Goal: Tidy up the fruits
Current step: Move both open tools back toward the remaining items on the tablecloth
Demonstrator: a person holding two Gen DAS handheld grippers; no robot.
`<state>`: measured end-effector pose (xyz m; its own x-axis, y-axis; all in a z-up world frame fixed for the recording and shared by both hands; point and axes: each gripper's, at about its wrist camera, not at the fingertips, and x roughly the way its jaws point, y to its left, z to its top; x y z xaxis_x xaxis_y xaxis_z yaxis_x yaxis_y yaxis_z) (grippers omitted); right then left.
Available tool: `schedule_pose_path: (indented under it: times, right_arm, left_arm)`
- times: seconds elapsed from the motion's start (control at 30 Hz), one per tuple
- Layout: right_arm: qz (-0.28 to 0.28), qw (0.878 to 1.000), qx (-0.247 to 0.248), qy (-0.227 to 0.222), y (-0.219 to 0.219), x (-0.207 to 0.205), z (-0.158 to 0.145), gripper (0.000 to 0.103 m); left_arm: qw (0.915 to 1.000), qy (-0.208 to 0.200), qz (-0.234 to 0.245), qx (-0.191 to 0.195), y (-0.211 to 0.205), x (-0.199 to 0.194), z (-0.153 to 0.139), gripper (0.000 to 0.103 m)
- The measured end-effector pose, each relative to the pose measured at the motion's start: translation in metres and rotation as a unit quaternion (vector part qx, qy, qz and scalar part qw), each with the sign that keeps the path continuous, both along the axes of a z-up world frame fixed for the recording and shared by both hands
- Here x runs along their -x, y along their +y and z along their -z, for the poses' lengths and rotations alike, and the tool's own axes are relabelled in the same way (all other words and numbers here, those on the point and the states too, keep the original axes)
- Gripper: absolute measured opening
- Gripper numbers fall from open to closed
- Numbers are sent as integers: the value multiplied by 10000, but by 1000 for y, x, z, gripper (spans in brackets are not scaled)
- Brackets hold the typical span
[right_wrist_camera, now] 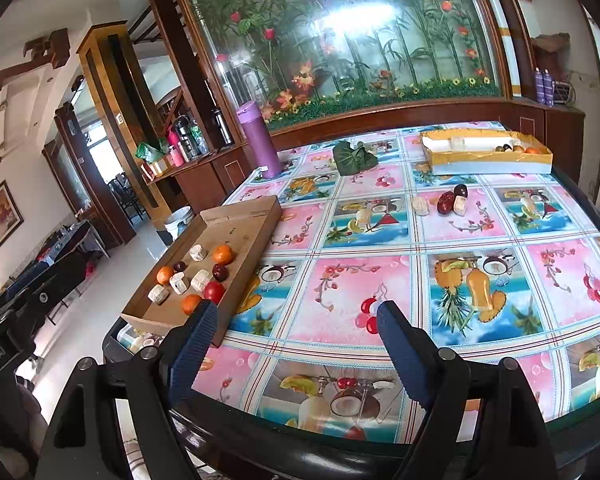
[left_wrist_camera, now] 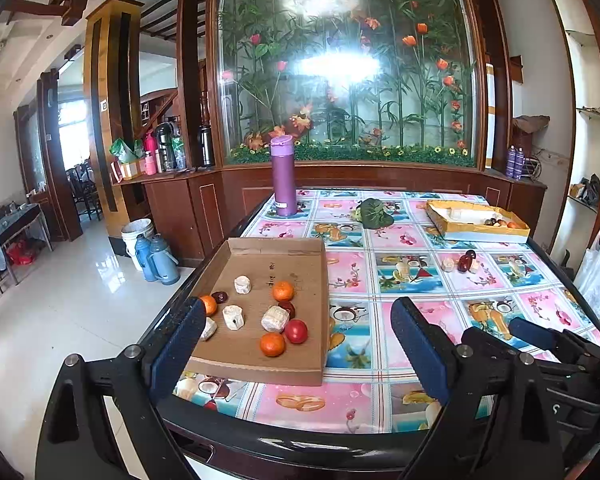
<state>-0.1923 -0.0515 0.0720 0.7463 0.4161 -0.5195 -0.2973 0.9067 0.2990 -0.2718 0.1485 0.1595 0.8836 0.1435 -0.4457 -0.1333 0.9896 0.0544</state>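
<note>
Left to right. My left gripper is spread wide, nothing between the blue pads; it hangs over the near table edge. The cardboard tray sits dead ahead of it, its near edge between the fingers. In the tray: three tangerines, a red tomato-like fruit, dark dates and pale cut chunks.

My right gripper is also released and empty, over the fruit-print tablecloth; from here the tray lies to its left, touching nothing of mine.

Mid-table, well beyond both grippers: a loose cluster of dates and pale chunks. Far right: yellow box with a few fruits in its corner, too small to name. A purple flask and a green leaf sit at the far edge.
</note>
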Motion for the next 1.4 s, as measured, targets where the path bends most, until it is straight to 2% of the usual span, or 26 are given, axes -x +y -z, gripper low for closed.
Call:
schedule_pose_path:
  times: [0.2, 0.3, 0.43, 0.53, 0.7, 0.73, 0.8, 0.93, 1.03, 1.13, 1.23, 1.3, 1.4]
  right_arm:
    - [-31, 10000, 50, 52, -5, -15, 4, 88]
    - [98, 9999, -43, 116, -28, -33, 1, 88]
    - [561, 9979, -18, 335, -74, -68, 3, 88]
    - [966, 9931, -42, 657, -115, -100, 13, 87]
    - [1379, 9843, 13, 1100, -157, -152, 32, 87]
    - [1432, 9825, -9, 1190, -164, -164, 36, 85]
    - [1474, 9804, -41, 1307, -174, -184, 41, 75]
    - [1212, 9826, 61, 1408, -171, -224, 52, 72]
    - [845, 9853, 230, 1467, -155, -245, 62, 71]
    - [592, 9863, 547, 1438, -139, -258, 72, 63]
    - [496, 9867, 798, 1325, -129, -266, 78, 49]
    - [482, 9873, 751, 1317, -130, -269, 81, 33]
    - [593, 9872, 561, 1371, -141, -267, 80, 31]
  left_arm:
    - [9997, 229, 11, -8, 4, -19, 9, 93]
    - [9995, 313, 39, -14, 9, -33, 10, 93]
    - [9979, 602, 220, 130, 7, -62, 22, 93]
    - [9941, 965, 447, 207, -3, -92, 40, 93]
    - [9822, 1555, 938, 477, -32, -143, 65, 93]
    - [9802, 1609, 1045, 493, -39, -153, 67, 93]
    - [9771, 1616, 1303, 468, -57, -174, 67, 93]
    - [9754, 1565, 1504, 392, -83, -219, 66, 93]
    - [9708, 1674, 1607, 613, -93, -250, 70, 93]
    - [9639, 1817, 1704, 937, -97, -273, 77, 93]
    - [9585, 1997, 1722, 1086, -105, -294, 87, 92]
    - [9541, 2079, 1786, 1212, -109, -304, 93, 92]
    - [9510, 2170, 1858, 1186, -123, -317, 102, 92]
